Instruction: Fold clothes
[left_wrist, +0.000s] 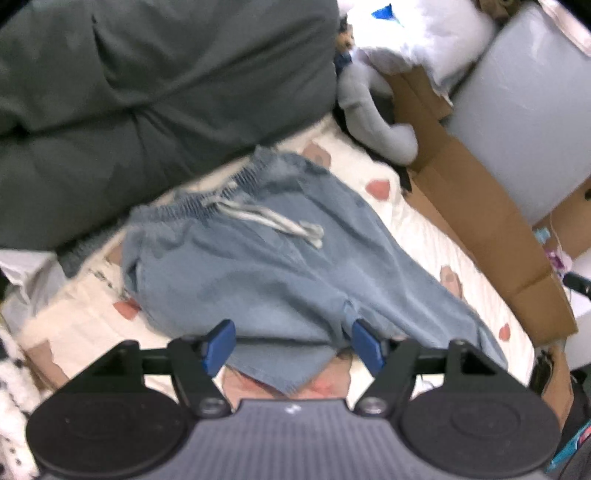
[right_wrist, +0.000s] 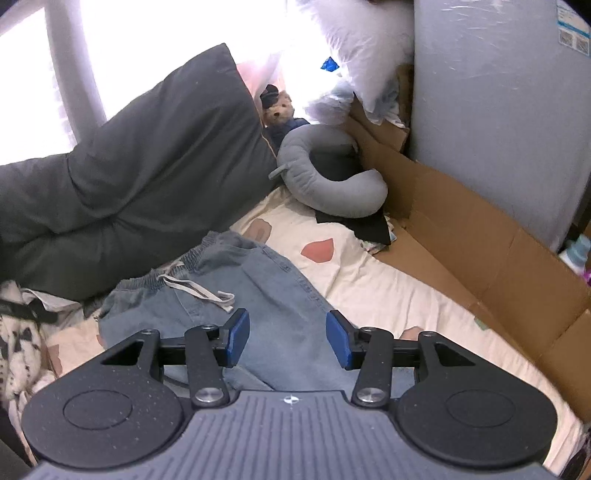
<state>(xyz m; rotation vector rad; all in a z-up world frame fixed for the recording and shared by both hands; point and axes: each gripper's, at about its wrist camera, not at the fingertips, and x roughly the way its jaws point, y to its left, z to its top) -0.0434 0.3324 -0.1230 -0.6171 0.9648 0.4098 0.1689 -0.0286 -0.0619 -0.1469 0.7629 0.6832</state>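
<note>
Now jeans (left_wrist: 258, 273) spread on bed (left_wrist: 417, 236), waistband far, legs toward me; both my jaws spread, empty, left gripper (left_wrist: 293, 345) nearer hem.

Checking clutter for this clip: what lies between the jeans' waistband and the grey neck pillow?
Only bare patterned sheet between jeans and neck pillow, in the right wrist view.

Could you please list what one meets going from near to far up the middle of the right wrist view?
Right gripper → blue trousers → cream bedsheet → grey neck pillow → teddy bear.
</note>
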